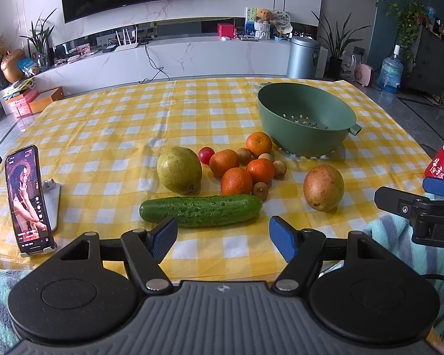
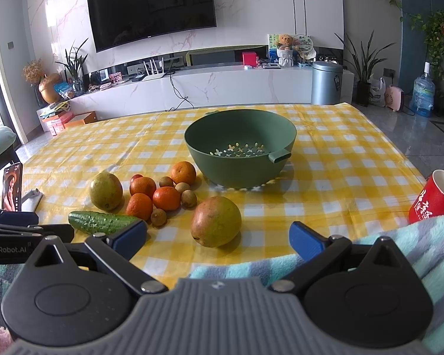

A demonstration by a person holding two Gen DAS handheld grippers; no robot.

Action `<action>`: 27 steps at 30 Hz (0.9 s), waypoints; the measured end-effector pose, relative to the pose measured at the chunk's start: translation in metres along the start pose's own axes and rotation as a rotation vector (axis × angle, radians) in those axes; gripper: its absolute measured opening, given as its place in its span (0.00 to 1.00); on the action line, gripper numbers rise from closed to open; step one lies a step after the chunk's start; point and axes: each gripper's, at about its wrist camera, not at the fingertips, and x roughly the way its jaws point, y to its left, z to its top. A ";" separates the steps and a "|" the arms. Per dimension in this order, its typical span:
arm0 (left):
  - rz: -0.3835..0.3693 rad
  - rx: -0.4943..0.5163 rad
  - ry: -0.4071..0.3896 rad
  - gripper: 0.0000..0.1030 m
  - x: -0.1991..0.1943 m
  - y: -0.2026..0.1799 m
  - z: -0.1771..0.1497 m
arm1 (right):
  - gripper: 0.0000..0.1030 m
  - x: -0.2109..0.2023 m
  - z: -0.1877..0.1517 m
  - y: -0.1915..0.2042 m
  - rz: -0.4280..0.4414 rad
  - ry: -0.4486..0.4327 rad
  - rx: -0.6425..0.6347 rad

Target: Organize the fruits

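A cluster of fruit is seen on the yellow-checked desk (image 1: pixel 103 124), just in front of a green colander bowl (image 1: pixel 306 118) that is pierced with flower-shaped holes and holds nothing. Four oranges (image 1: pixel 236 181) are grouped together with a small red tomato (image 1: pixel 206 155) and several small brown fruits (image 1: pixel 260 190) tucked among them. A green pear-like fruit (image 1: pixel 179 174) is placed just left of the cluster, and a reddish-green mango (image 2: pixel 216 221) lies apart to its right. A cucumber (image 1: pixel 201 210) is laid lengthwise nearest the desk's front edge. The left tool (image 1: pixel 222 236) is held wide apart just short of the cucumber, gripping nothing. The right tool (image 2: pixel 217 238) is likewise spread wide and empty, the mango lying just beyond its blue pads (image 2: pixel 306 241). A phone (image 1: pixel 28 198) is propped on a stand at the left of the desk, its screen lit. A red paper cup (image 2: pixel 433 196) is seen at the right edge, beside a striped fleece cloth (image 2: pixel 414 242).
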 end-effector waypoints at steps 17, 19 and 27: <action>-0.027 0.013 0.013 0.81 0.000 -0.003 0.000 | 0.96 0.004 0.000 -0.001 0.009 0.017 0.004; -0.039 0.022 0.012 0.81 0.000 -0.002 0.003 | 0.96 0.006 0.001 -0.002 0.016 0.018 0.000; -0.035 0.027 0.015 0.79 0.010 0.010 0.018 | 0.96 0.027 0.012 0.001 0.056 0.018 -0.052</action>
